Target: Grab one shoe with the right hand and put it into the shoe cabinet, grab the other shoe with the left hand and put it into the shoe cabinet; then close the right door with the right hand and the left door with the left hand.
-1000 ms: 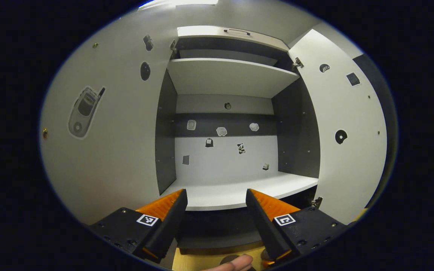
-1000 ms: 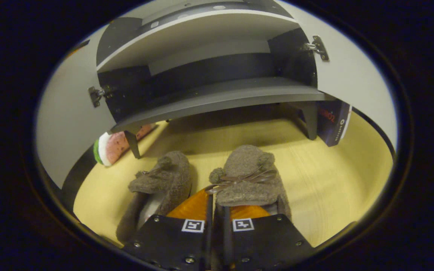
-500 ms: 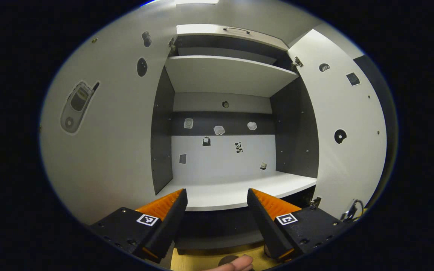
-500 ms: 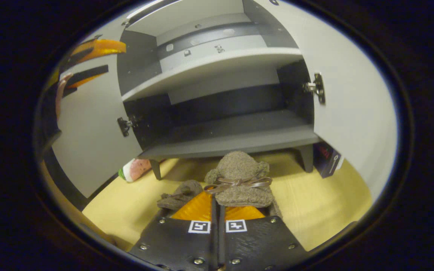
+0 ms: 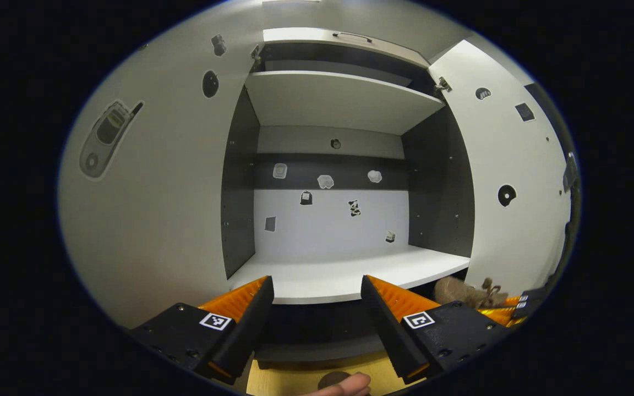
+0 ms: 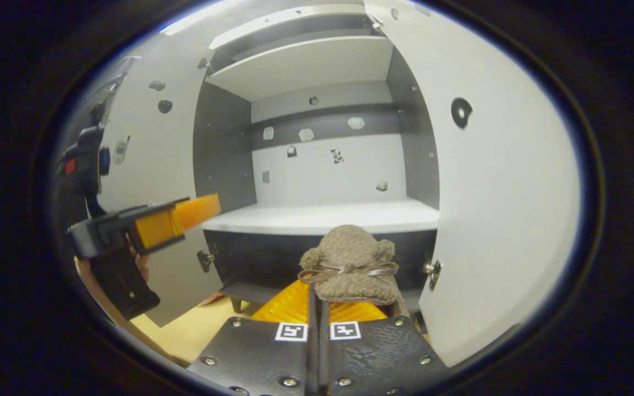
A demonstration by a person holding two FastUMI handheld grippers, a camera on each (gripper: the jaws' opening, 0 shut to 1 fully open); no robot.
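1. Right claw [image 6: 317,308] clamped on brown shoe [image 6: 350,264], now raised off the floor to shelf [image 6: 322,217] height.
2. Left claw [image 5: 317,308] wide open, empty, facing the cabinet.
3. Next: shoe onto shelf.

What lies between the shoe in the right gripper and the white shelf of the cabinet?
Nothing. In the right gripper view, the shoe hangs in front of the white shelf, with only open air and the cabinet's dark front edge between.
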